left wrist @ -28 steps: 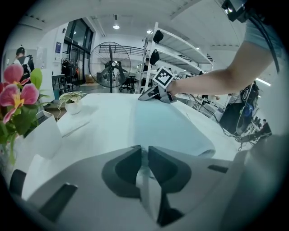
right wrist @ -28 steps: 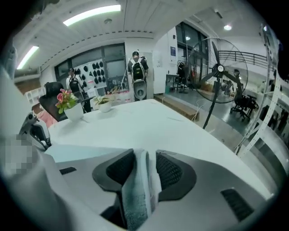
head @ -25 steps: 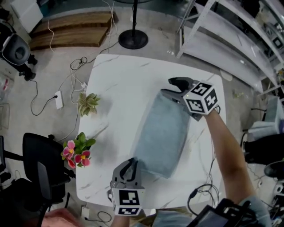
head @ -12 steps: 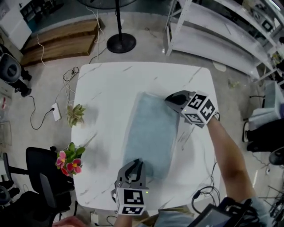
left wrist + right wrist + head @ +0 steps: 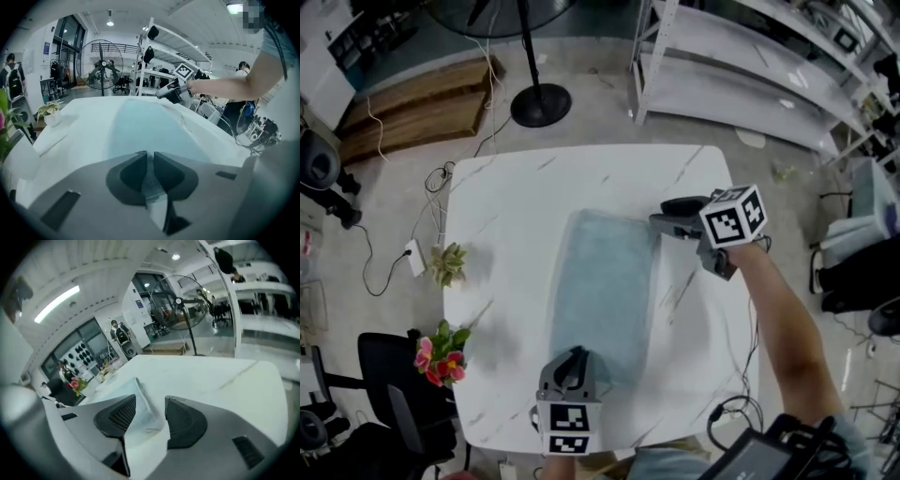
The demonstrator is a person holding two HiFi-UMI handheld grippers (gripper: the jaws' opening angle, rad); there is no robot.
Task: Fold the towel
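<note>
Standing by the white marble table here. On the floor at far left there are some wooden planks and a black chair. A small green plant and a bunch of pink flowers sit along the table's left edge. A fan's round base stands just beyond the far side, and metal shelving runs off to the right.

The towel (pale blue, already a long narrow strip) lies flat down the middle of the table.

The left gripper is at the towel's near end, with its jaws nearly together and pinching the edge. You can see fabric squeezed in the thin slot. The right gripper is at the far right corner with its jaws well apart. The corner lies loose between them and the pads aren't pressing on it.

Compared with a second ago, the right gripper's jaws have just been opening. Its marker cube has also rolled round to show a different face. The towel looked slanted across the table back then and now runs straighter. The left one's pinch looks the same as before.
</note>
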